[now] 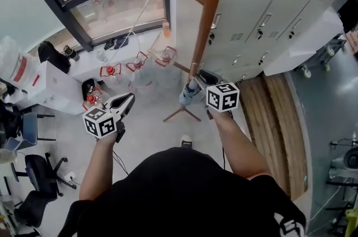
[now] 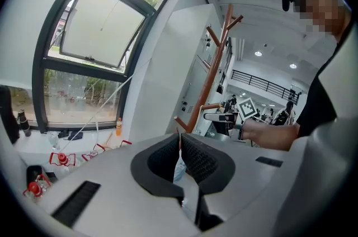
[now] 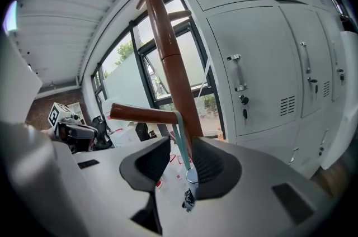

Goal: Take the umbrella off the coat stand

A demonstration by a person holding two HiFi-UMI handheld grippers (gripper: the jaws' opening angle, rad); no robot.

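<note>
Bright daylight from window point(image 1: 112, 6) — gripper views fisheye-warped, dark vignette at corners.

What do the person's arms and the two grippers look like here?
The left gripper and right gripper have pale grey bodies with black ribbed pads, each carrying a white cube with black square markers. The person wears a black short-sleeved top.

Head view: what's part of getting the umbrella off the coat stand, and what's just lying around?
Job:
umbrella, strap over a peg
coat stand
right gripper
left gripper

Lying about:
lockers
orange bottle
office chair
white boxes
</note>
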